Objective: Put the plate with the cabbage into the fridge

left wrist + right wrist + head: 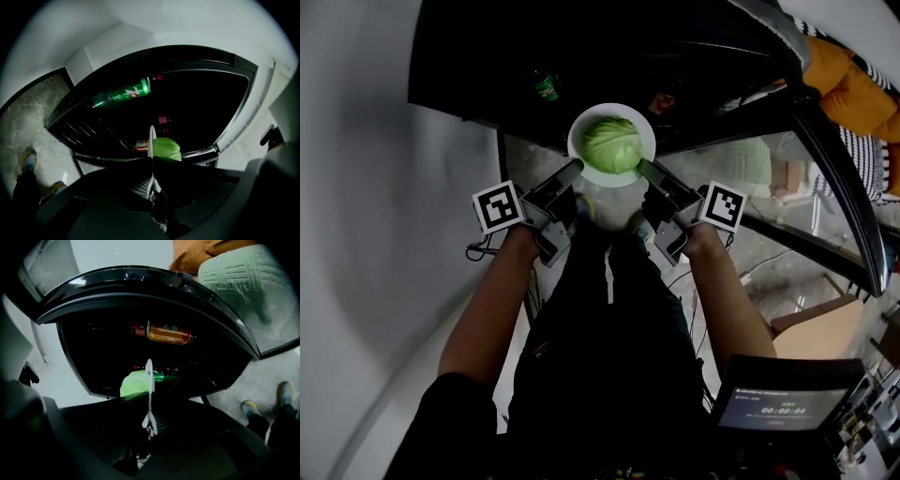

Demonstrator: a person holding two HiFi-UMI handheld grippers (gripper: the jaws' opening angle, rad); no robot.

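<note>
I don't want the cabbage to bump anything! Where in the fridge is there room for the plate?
The dark gap straight ahead of the plate of cabbage, between the green bottle and the reddish items, looks bare, though it's too dark to be sure. Those two sides are crowded.

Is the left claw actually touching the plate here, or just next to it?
Touching. In the left gripper view the plate stands edge-on, its rim pinched between the jaws of the left claw, with no gap showing.
</note>
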